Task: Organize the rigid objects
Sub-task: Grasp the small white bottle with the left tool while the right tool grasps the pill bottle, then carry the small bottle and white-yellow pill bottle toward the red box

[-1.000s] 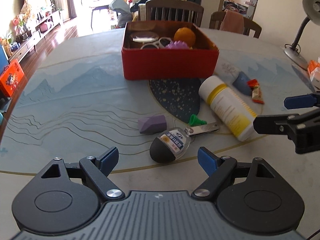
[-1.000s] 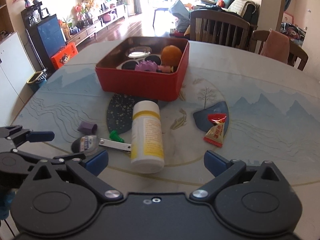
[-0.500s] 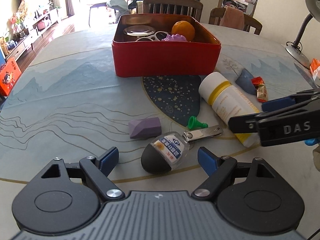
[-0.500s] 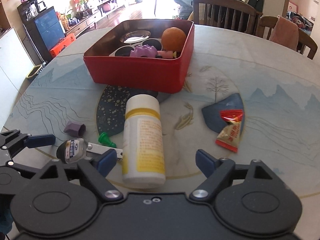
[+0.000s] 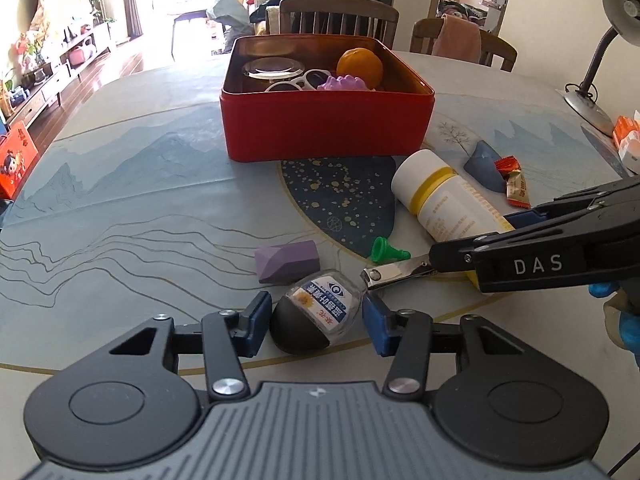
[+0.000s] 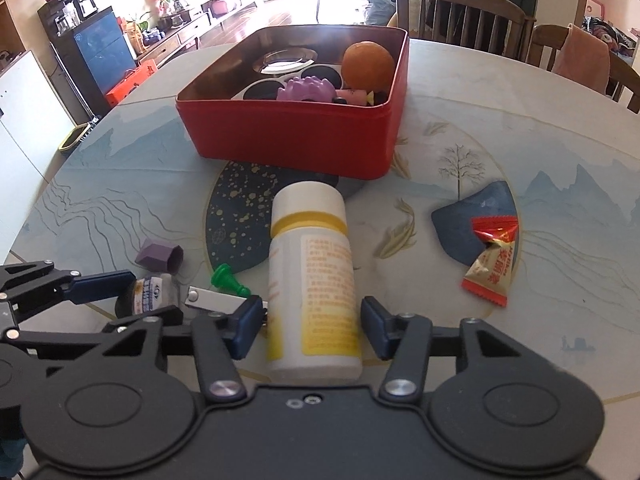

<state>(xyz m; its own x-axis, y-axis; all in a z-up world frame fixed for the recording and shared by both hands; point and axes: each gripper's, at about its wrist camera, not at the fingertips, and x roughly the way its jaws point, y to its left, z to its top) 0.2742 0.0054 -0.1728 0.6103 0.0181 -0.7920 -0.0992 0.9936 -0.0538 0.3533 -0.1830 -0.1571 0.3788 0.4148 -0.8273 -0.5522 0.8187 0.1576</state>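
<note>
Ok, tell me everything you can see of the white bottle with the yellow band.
The white bottle lies on its side on the table, its white cap pointing toward the red tin. It looks like plastic: a yellow band under the cap, a white label with small orange print, a yellow strip near the base. The right gripper straddles its base end; its jaws have just been closing, blue pads close beside the bottle, contact unclear. Nail clippers lie just beside it.
</note>
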